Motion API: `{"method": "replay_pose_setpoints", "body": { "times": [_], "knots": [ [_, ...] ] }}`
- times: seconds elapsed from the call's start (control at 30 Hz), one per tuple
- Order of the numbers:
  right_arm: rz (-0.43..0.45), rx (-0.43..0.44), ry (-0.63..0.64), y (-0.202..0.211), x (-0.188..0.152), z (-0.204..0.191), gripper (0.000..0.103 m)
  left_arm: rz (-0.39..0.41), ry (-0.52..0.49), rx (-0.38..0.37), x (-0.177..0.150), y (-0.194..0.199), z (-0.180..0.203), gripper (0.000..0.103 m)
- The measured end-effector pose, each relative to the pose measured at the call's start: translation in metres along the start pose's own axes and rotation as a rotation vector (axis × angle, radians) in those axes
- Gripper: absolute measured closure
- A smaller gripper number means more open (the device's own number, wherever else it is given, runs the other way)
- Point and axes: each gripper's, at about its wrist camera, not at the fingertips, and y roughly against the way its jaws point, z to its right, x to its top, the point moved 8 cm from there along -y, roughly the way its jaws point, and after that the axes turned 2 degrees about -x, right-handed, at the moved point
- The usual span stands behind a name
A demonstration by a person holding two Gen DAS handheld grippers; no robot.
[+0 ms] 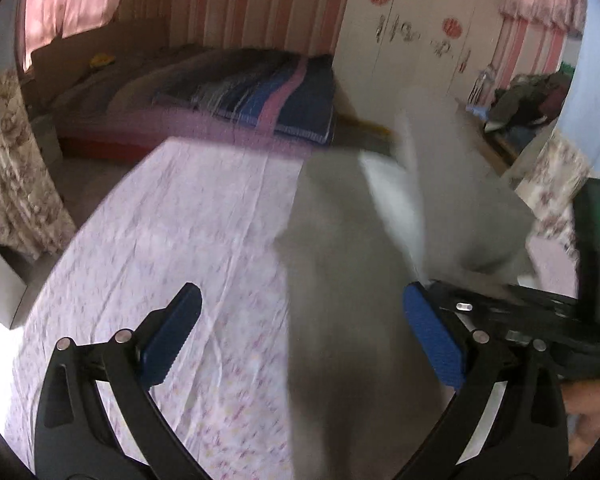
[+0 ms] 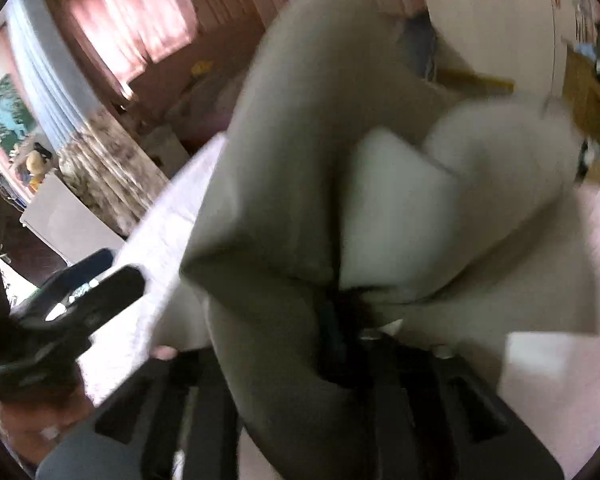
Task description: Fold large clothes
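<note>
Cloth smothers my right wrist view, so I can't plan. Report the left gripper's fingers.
Observer: The left gripper has its fingers wide apart, gripping nothing.
Operator: Say what lies under it.
Observer: The grey garment runs beneath the gap between them and rises at the far right, white lining showing.
Operator: Tell me what's past the cloth.
Observer: Beyond the pink sheet stands a bed with a striped blanket.
</note>
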Motion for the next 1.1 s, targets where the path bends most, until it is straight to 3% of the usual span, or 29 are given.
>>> {"method": "replay_pose_setpoints", "body": {
  "times": [0.03, 0.1, 0.17, 0.23, 0.33, 0.4, 0.47, 0.6, 0.73, 0.83, 0.93, 1.0, 1.03, 1.1],
  "knots": [
    [0.010, 0.018, 0.006, 0.001, 0.000, -0.005, 0.055, -0.008, 0.005, 0.000, -0.007, -0.002, -0.002, 0.003],
    [0.013, 0.076, 0.003, 0.008, 0.002, -0.015, 0.025, -0.022, 0.021, -0.015, -0.020, -0.004, 0.000, 0.003],
    [0.020, 0.123, -0.029, 0.028, 0.005, -0.019, 0.015, -0.039, 0.044, -0.014, -0.029, -0.001, -0.005, 0.003],
    [0.051, 0.119, -0.024, 0.053, 0.007, -0.018, 0.015, -0.030, 0.044, -0.017, -0.037, 0.010, -0.001, 0.003],
    [0.196, 0.030, 0.033, 0.117, 0.013, -0.008, 0.013, 0.009, 0.022, -0.017, -0.032, 0.034, 0.004, 0.003],
    [0.313, -0.092, 0.072, 0.162, 0.013, 0.010, 0.004, 0.041, 0.008, -0.013, -0.028, 0.052, 0.010, 0.003],
    [0.394, -0.247, 0.085, 0.202, 0.006, 0.042, 0.003, 0.073, 0.002, -0.018, -0.021, 0.070, 0.023, 0.003],
    [0.441, -0.432, 0.014, 0.246, -0.017, 0.126, 0.003, 0.124, -0.034, -0.020, -0.010, 0.086, 0.067, 0.003],
    [0.451, -0.491, -0.079, 0.259, -0.044, 0.181, 0.003, 0.126, -0.094, -0.081, -0.015, 0.089, 0.132, 0.003],
    [0.446, -0.499, -0.136, 0.261, -0.064, 0.208, 0.003, 0.137, -0.196, -0.108, -0.029, 0.092, 0.192, 0.003],
    [0.452, -0.468, -0.210, 0.256, -0.075, 0.221, 0.003, 0.123, -0.303, -0.001, -0.042, 0.077, 0.216, 0.003],
    [0.453, -0.451, -0.223, 0.247, -0.074, 0.219, 0.003, 0.094, -0.351, 0.131, -0.053, 0.050, 0.206, 0.003],
    [0.452, -0.442, -0.215, 0.242, -0.072, 0.217, 0.003, 0.063, -0.350, 0.161, -0.059, 0.037, 0.199, 0.003],
    [0.444, -0.437, -0.193, 0.234, -0.071, 0.214, 0.003, 0.022, -0.270, 0.114, -0.070, 0.018, 0.180, 0.003]
  ]
}}
